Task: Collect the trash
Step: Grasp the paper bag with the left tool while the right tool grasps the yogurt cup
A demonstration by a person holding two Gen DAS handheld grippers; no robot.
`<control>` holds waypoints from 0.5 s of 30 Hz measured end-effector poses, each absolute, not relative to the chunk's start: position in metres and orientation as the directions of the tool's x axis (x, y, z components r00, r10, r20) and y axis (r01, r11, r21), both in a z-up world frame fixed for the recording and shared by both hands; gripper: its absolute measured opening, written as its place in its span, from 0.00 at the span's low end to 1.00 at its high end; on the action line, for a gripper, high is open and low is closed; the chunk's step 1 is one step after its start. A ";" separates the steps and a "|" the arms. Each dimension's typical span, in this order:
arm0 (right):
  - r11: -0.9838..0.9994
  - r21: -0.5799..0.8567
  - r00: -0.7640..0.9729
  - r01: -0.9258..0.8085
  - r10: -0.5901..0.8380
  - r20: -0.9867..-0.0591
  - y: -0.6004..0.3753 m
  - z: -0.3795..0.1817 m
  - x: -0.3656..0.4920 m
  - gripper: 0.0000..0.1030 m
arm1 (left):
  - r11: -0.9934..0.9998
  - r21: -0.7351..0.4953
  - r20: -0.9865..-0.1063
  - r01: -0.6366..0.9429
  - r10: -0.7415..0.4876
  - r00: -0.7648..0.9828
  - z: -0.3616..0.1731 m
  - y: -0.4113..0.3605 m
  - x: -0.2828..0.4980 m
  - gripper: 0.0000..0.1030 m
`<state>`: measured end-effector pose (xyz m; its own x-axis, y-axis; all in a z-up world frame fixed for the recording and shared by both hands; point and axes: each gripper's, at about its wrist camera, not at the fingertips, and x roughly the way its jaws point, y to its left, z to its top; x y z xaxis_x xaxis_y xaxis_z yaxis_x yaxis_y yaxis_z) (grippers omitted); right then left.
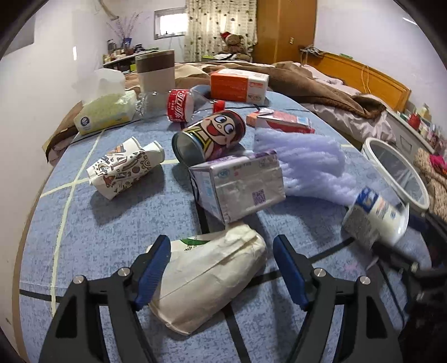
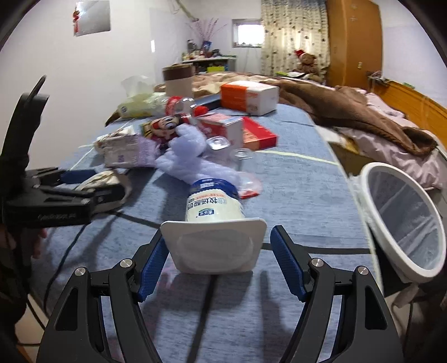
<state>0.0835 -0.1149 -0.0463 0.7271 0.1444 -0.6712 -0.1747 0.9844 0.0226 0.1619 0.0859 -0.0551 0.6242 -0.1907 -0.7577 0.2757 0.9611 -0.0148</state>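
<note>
Both grippers straddle trash (contact apparently none).

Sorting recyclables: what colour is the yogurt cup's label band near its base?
Blue band, on the white yogurt cup; clearest in the right wrist view.

Soft daylight from the far window [image 1: 170, 24] fills the room; shadows fall soft on the counter [image 2: 307, 195]. Fisheye bending and dark corners; slight motion blur.

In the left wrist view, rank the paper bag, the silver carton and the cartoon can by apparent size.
1. paper bag, though it lies nearest the camera, which inflates it
2. silver carton
3. cartoon can, farthest away
</note>
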 end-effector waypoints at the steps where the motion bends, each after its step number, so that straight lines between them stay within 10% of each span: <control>1: 0.985 0.037 0.725 -0.168 0.149 -0.673 -0.119 -0.046 0.083 0.72 | 0.960 -0.005 -0.761 0.279 -0.185 0.622 -0.055 0.085 0.162 0.76; 11: 0.979 0.103 0.717 -0.174 0.198 -0.668 -0.134 -0.047 0.084 0.69 | 0.963 -0.019 -0.767 0.268 -0.186 0.614 -0.054 0.084 0.152 0.65; 15: 0.980 0.110 0.713 -0.164 0.195 -0.673 -0.138 -0.047 0.086 0.29 | 0.966 -0.045 -0.755 0.256 -0.200 0.624 -0.050 0.082 0.145 0.51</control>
<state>0.0856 -0.1379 -0.0470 0.7135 0.1949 -0.6730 -0.1637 0.9803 0.1104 0.1449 0.0822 -0.0499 0.6245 -0.2000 -0.7550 0.2556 0.9658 -0.0445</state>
